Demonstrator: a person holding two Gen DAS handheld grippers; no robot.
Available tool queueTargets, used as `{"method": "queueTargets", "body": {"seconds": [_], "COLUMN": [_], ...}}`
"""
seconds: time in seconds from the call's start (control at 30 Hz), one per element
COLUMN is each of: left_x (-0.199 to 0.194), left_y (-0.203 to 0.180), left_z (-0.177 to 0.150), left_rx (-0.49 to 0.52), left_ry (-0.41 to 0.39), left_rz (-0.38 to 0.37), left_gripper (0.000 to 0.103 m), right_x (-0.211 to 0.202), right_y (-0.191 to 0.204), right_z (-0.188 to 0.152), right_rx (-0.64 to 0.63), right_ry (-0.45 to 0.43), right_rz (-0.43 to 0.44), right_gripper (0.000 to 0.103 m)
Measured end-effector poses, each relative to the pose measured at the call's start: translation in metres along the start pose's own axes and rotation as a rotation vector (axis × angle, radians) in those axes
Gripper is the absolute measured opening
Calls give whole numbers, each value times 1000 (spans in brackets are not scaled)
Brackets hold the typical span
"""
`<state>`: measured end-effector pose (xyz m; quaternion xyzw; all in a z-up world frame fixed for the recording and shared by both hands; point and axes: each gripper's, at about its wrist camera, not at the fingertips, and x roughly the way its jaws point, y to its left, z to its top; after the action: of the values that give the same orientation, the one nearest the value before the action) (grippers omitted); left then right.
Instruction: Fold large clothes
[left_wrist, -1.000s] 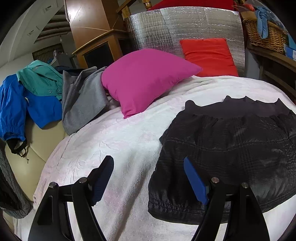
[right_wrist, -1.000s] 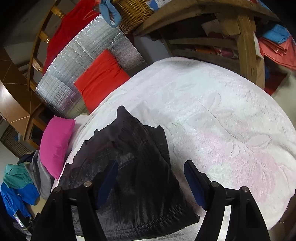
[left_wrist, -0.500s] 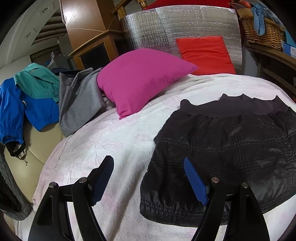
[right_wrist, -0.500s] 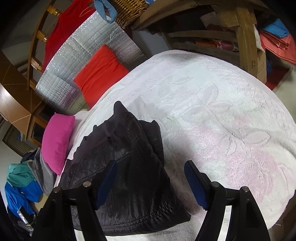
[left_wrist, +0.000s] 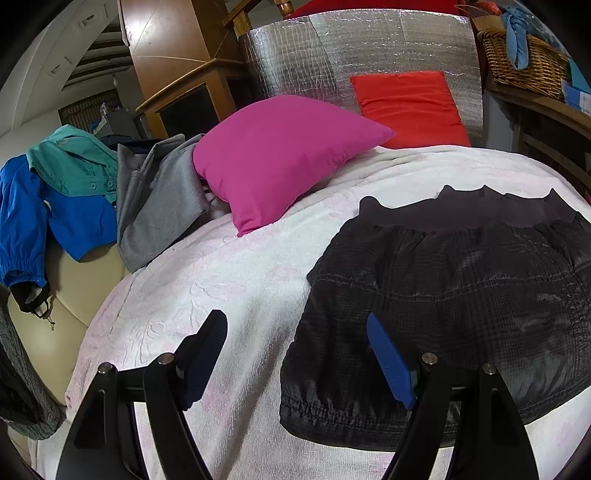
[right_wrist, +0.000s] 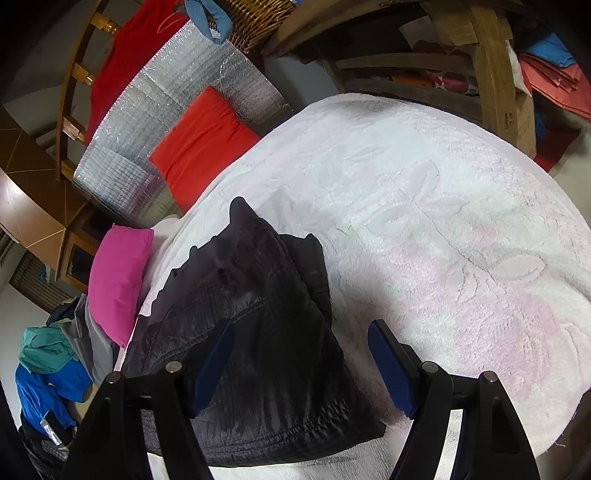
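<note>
A dark quilted garment (left_wrist: 461, 306) with a black ribbed band at its far edge lies flat on the white and pink blanket (left_wrist: 229, 280). It also shows in the right wrist view (right_wrist: 266, 354). My left gripper (left_wrist: 295, 354) is open and empty, hovering over the garment's near left corner. My right gripper (right_wrist: 301, 358) is open and empty, hovering over the garment's near right corner; its left finger sits over the fabric.
A magenta pillow (left_wrist: 280, 155) and a red cushion (left_wrist: 410, 107) lie at the bed's head against a silver foil panel (left_wrist: 354, 55). Grey, teal and blue clothes (left_wrist: 85, 192) pile at the left. A wicker basket (left_wrist: 524, 62) and wooden shelves (right_wrist: 480, 55) stand at the right.
Both grippers have shifted slightly, so the garment sits a little further right in the left view. Both stay open and the garment lies unmoved.
</note>
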<state>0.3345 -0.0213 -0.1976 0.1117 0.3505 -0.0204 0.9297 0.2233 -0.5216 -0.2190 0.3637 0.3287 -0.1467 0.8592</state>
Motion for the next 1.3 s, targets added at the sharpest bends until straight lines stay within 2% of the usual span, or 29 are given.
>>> {"method": "queueTargets", "body": {"seconds": [0.1,0.27,0.37,0.57,0.7,0.83,0.9,1.0,1.1,1.17,1.2,1.3], "left_x": [7,48,74,118,131,142,141,142,144,148,150,158], "left_y": [8,47,61,64,50,40,32,19,13,15,17,17], "left_z": [3,7,6,1,-2,-2,0,5,9,12,13,18], "left_rx": [-23,-249,-329,-410,-400,-395,-387,-368,-369,-418,-443,-476], "left_ry": [36,223,296,414,461,490,485,491,487,479,475,465], "left_rz": [-82,-476,-564,-721,-789,-816,-828,-850,-844,-854,-857,-811], "left_gripper": [79,80,80,80,80,82,87,88,88,88,84,62], "right_x": [3,14,23,46,67,89,94,109,117,128,131,136], "right_y": [0,-10,-22,-46,-48,-39,-32,-16,6,19,24,35], "right_z": [0,4,10,21,25,24,28,28,23,19,18,23], "right_rx": [-4,32,78,189,196,140,106,88,31,17,13,30], "right_ry": [29,100,127,185,254,316,309,317,286,282,272,234], "right_rz": [22,97,129,217,249,250,262,303,282,240,220,195], "right_gripper": [78,78,79,79,80,82,88,88,88,85,84,73]}}
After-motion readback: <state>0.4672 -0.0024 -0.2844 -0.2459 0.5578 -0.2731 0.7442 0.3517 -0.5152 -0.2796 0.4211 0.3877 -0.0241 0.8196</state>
